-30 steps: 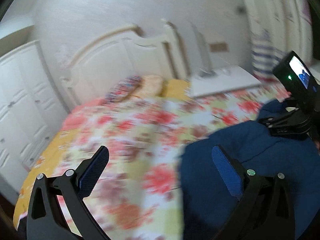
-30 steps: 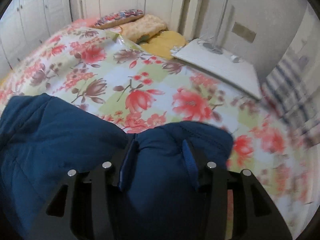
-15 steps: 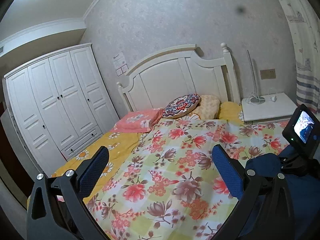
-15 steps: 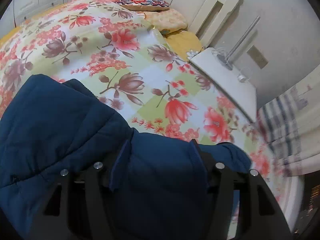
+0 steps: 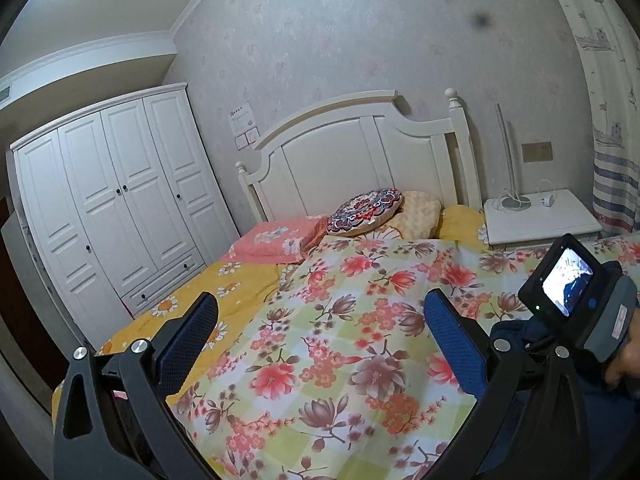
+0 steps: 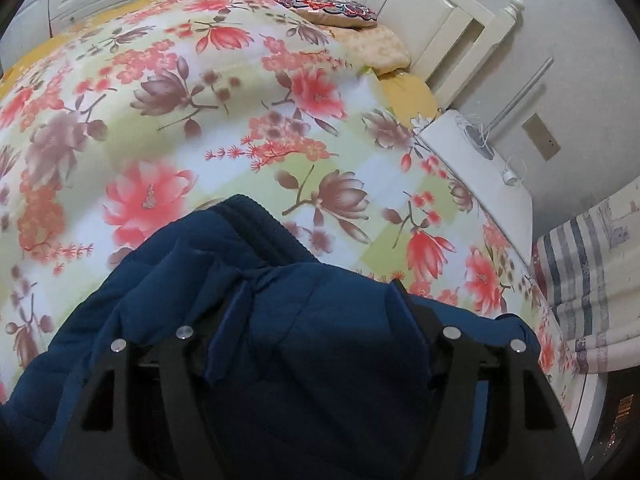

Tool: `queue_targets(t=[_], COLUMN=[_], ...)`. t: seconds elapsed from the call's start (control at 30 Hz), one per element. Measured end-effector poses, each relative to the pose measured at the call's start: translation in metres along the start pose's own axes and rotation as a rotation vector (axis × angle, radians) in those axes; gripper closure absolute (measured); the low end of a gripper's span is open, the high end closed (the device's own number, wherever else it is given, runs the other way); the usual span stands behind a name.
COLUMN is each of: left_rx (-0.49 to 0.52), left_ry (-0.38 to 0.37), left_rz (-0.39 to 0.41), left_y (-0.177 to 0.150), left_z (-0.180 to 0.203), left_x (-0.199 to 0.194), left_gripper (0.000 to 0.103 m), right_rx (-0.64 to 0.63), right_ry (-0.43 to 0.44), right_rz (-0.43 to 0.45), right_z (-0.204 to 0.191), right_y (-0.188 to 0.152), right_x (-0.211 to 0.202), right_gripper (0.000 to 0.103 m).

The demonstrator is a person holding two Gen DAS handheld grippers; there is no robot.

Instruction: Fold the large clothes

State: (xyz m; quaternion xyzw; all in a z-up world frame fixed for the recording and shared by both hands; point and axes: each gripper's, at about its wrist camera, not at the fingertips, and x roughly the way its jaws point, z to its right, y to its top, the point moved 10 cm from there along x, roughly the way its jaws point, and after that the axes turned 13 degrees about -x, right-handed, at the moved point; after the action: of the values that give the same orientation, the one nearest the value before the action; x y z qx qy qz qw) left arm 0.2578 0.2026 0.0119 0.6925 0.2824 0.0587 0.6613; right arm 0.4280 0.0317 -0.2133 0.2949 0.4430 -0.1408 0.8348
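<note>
Left gripper (image 5: 320, 336) spread wide and empty over the floral quilt (image 5: 328, 340). Blue jacket (image 6: 280, 340) lies at the quilt's right, bunched between the right gripper (image 6: 316, 320); jaws just been opening, pad contact unclear.

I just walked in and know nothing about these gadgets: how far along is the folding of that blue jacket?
Early days. The blue jacket lies bunched on the floral quilt, with no neat fold visible. The right gripper has just been opening, with fabric between its fingers. The left gripper is open and empty. All the folding seems left.
</note>
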Motion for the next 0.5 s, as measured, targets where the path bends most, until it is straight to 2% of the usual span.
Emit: queue_targets(t=[0.13, 0.33, 0.4, 0.5], left_rx=[0.003, 0.020, 0.020, 0.029], left_ry=[-0.025, -0.057, -0.074, -0.089], left_rz=[-0.012, -0.052, -0.071, -0.087], left_y=[-0.006, -0.027, -0.036, -0.047], left_z=[0.005, 0.009, 0.010, 0.009], left_x=[-0.003, -0.011, -0.013, -0.015], left_gripper=[0.004, 0.004, 0.004, 0.004], right_rx=[0.002, 0.213, 0.177, 0.098], right_ry=[-0.050, 0.141, 0.175, 0.140], right_rz=[0.037, 0.178, 0.187, 0.175], right_z=[0.001, 0.007, -0.014, -0.050], right_y=[0.001, -0.002, -0.009, -0.034], right_x=[-0.010, -0.071, -0.092, -0.115], right_gripper=[0.030, 0.026, 0.022, 0.020])
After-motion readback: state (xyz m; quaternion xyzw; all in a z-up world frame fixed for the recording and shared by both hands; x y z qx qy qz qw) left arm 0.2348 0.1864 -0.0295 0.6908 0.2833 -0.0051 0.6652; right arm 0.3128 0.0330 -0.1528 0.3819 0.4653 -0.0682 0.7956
